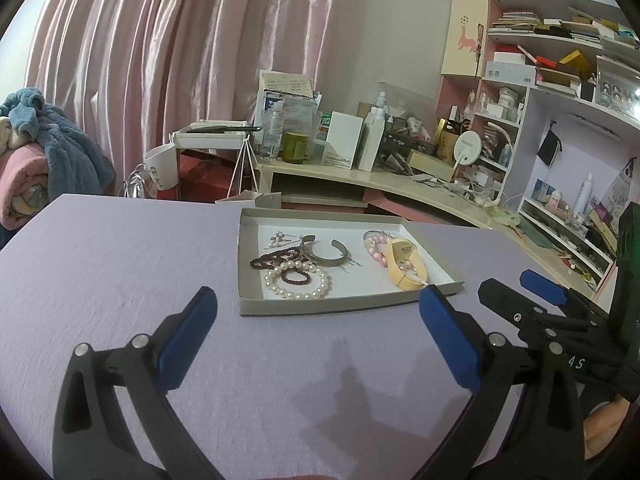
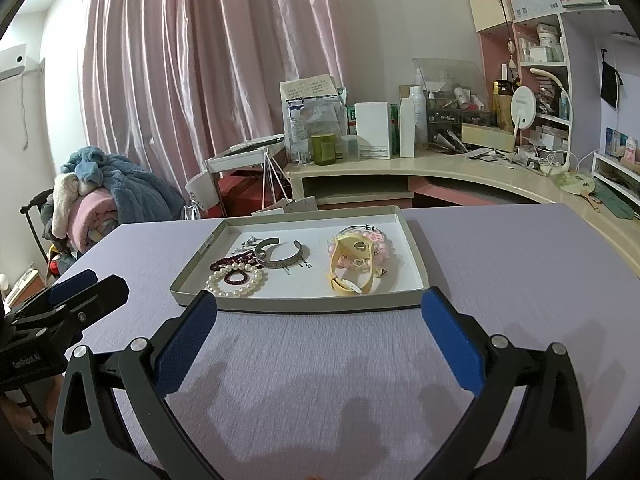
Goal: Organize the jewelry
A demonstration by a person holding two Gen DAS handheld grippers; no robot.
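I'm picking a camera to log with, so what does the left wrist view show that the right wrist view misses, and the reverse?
Only the left wrist view shows the right gripper, open, at its right edge, and the shelves' full upper rows.

Only the right wrist view shows the left gripper, jaws near together, and the wall unit at far left.

Both show the tray with the pearl bracelet, silver cuff, yellow strap and the curtain.

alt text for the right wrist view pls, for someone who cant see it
A shallow cardboard tray of jewelry sits on a lilac table, just beyond the open, empty right claw. It holds a pearl bracelet, dark red beads and a silver cuff on its left, a yellow band over pink beads on its right. The left claw shows at the left edge.
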